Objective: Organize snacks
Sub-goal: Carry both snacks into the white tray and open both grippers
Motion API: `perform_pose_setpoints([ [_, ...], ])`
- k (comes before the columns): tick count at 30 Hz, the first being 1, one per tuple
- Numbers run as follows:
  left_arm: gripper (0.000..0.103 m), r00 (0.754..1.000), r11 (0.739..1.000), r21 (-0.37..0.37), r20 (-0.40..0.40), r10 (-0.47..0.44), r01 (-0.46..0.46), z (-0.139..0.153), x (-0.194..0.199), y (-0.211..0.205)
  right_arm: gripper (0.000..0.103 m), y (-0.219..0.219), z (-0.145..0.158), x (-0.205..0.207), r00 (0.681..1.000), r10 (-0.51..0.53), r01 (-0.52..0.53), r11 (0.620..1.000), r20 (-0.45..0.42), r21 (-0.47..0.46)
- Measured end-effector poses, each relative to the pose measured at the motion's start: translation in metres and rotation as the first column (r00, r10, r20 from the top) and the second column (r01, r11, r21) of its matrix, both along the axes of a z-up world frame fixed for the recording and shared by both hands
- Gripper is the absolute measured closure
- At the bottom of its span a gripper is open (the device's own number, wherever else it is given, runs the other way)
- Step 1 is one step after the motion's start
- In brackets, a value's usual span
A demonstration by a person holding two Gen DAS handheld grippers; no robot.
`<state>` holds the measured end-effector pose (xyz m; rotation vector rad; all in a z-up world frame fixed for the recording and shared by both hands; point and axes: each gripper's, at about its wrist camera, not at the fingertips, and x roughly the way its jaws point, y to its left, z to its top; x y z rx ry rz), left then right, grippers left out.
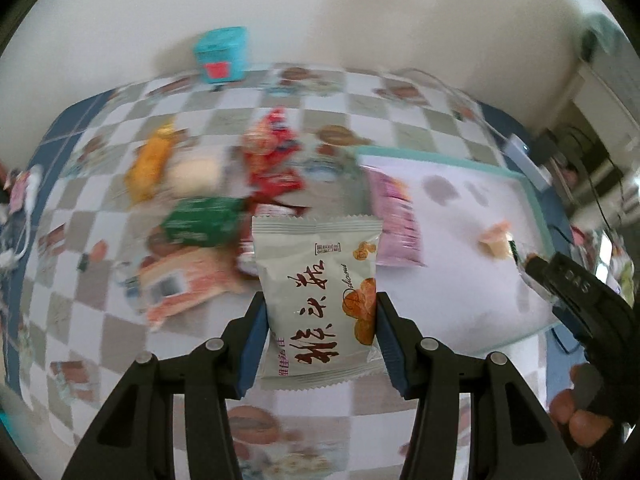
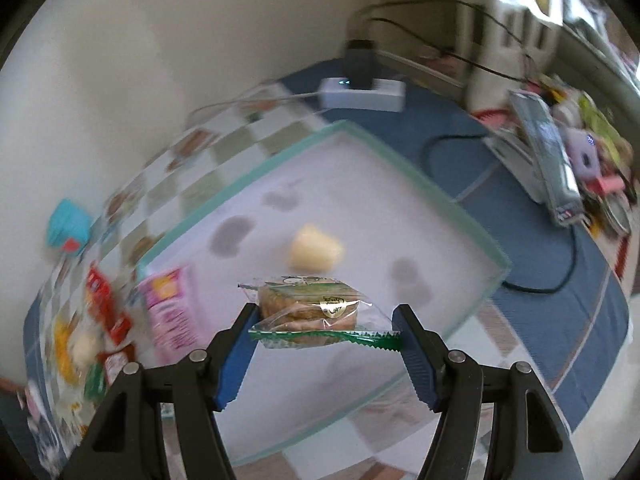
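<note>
My left gripper (image 1: 320, 304) is shut on a pale grey snack packet (image 1: 316, 280) with red characters, held upright above the checkered tablecloth just left of the tray. My right gripper (image 2: 325, 314) is shut on a clear packet with a brown cake and a green seam (image 2: 312, 312), over the white tray with a teal rim (image 2: 404, 168). In the tray (image 1: 440, 160) lie a pink packet (image 1: 394, 220) and a small yellowish snack (image 1: 496, 238); the right wrist view shows them too, the pink packet (image 2: 172, 308) and the yellowish snack (image 2: 316, 254). One right gripper finger (image 1: 564, 276) shows at the tray's right edge.
A blurred pile of snacks lies left of the tray: an orange packet (image 1: 150, 164), red packets (image 1: 272, 152), a green packet (image 1: 204, 220), a peach packet (image 1: 184, 284). A teal box (image 1: 220, 54) stands by the wall. A power strip (image 2: 362, 94), cables and clutter (image 2: 560, 160) lie beyond the tray.
</note>
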<state>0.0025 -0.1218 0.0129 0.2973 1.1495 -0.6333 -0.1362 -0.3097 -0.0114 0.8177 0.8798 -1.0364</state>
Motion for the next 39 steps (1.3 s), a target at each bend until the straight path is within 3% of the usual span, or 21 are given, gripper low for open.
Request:
perform_pose_setpoints([
  [8,0.049,0.989,0.989,0.001,0.001,-0.149,0.149,-0.012,-0.031,-0.056,0.032,-0.028,-0.012,-0.034,0.991,-0.131,0.131,0.99,-0.005,0.042],
  [14,0.049,0.98,0.98,-0.01,-0.022,-0.197,0.196,-0.025,-0.039,-0.077,0.032,-0.034,-0.017,-0.043,0.987,-0.158,0.158,0.986,-0.016,0.048],
  [16,0.043,0.979,0.979,-0.007,-0.031,-0.204,0.203,-0.028,-0.04,-0.08,0.032,-0.034,-0.019,-0.043,0.987,-0.158,0.159,0.986,-0.021,0.053],
  [17,0.034,0.979,0.98,-0.004,-0.032,-0.199,0.199,-0.029,-0.04,-0.08,0.032,-0.034,-0.02,-0.042,0.987,-0.157,0.158,0.986,-0.024,0.055],
  [18,0.029,0.981,0.981,-0.003,-0.032,-0.192,0.192,-0.029,-0.039,-0.079,0.032,-0.034,-0.021,-0.042,0.987,-0.156,0.157,0.986,-0.025,0.057],
  [25,0.026,0.991,0.993,-0.025,-0.058,-0.12,0.119,-0.029,-0.021,-0.065,0.031,-0.033,-0.025,-0.037,0.99,-0.136,0.139,0.988,-0.039,0.064],
  [27,0.014,0.995,0.997,-0.038,-0.061,-0.076,0.074,-0.028,-0.01,-0.057,0.031,-0.033,-0.026,-0.035,0.991,-0.128,0.131,0.989,-0.047,0.064],
  [31,0.013,0.998,0.997,-0.072,-0.068,-0.006,0.001,-0.023,0.009,-0.041,0.031,-0.032,-0.027,-0.032,0.993,-0.108,0.111,0.992,-0.05,0.067],
  [33,0.008,0.996,0.994,-0.102,-0.083,0.041,-0.049,-0.021,0.02,-0.03,0.031,-0.031,-0.029,-0.03,0.994,-0.1,0.103,0.992,-0.048,0.071],
  [39,0.007,0.972,0.962,-0.184,-0.154,0.176,-0.204,-0.023,0.054,0.008,0.027,-0.028,-0.033,-0.023,0.998,-0.059,0.06,0.994,-0.021,0.089],
])
